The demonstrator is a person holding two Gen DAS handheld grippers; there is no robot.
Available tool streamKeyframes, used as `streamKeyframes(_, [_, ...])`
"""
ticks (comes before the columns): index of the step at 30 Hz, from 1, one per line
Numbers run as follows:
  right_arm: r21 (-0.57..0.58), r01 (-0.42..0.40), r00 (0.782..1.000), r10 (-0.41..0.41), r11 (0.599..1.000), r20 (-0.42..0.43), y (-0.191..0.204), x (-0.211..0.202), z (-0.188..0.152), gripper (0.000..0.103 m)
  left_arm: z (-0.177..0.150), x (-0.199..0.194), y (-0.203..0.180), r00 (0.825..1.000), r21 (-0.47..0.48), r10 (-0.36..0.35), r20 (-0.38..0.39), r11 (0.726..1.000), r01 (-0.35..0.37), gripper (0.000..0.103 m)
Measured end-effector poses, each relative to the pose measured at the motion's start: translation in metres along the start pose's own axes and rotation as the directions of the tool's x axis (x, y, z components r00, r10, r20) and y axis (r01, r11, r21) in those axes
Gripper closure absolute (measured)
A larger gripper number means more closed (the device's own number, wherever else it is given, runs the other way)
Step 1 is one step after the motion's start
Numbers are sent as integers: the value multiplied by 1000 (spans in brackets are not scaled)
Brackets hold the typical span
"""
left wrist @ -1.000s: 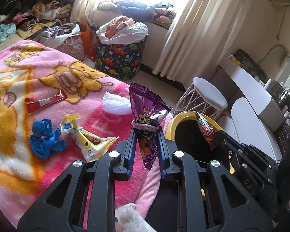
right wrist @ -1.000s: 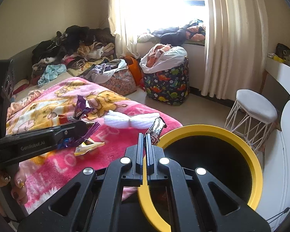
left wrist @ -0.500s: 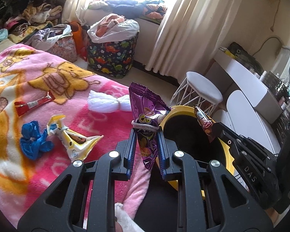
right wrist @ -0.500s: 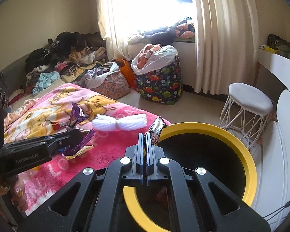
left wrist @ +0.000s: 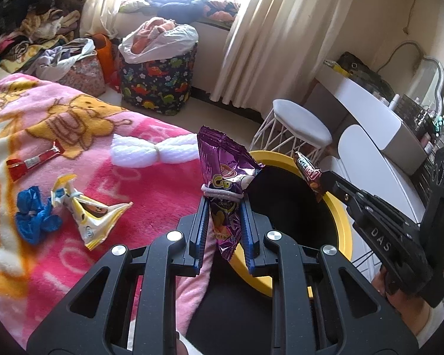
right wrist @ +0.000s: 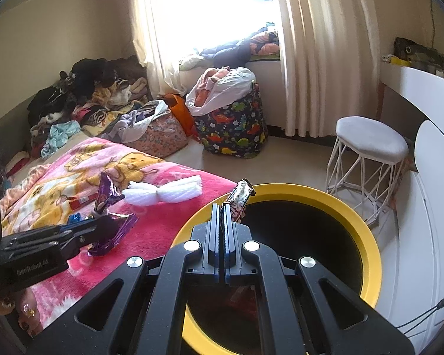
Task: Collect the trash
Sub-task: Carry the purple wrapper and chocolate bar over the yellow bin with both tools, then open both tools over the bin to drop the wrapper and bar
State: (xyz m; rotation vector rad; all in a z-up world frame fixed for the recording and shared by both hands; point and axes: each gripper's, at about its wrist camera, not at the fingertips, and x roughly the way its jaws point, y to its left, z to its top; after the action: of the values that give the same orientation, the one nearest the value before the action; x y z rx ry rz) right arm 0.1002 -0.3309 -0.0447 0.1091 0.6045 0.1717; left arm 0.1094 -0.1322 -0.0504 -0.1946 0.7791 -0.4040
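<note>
My left gripper is shut on a purple snack bag tied with a hair band, held at the near rim of the yellow-rimmed black bin. My right gripper is shut on a brown candy-bar wrapper, held over the bin's rim; the wrapper also shows in the left wrist view. On the pink blanket lie a yellow wrapper, a blue crumpled piece, a red wrapper and a white bundle.
A white stool stands past the bin, a dinosaur-print hamper near the curtains. A white desk runs along the right. Clothes are piled at the back left.
Both grippers have moved right toward the bin, still holding their wrappers. The bin now fills more of the right wrist view and the left gripper's bag reaches its rim.
</note>
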Motion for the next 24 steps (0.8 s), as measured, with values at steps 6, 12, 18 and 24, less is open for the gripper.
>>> streamKeyframes(6, [42, 6, 1000, -6, 999, -5, -14, 1, -1, 101, -4, 7, -13, 1000, 32, -21, -20, 999, 21, 88])
streamKeyframes(12, [88, 4, 1000, -4, 996, -4, -32, 1, -1, 101, -7, 15, -26, 998, 62, -42, -39, 997, 44, 88])
streamKeyframes(18, [139, 15, 1000, -14, 990, -7, -52, 3, -3, 101, -13, 26, -41, 996, 98, -61, -64, 993, 67, 88])
streamKeyframes(24, [180, 12, 1000, -10, 984, -12, -67, 4, -6, 101, -20, 37, -52, 993, 124, -71, -97, 989, 83, 88])
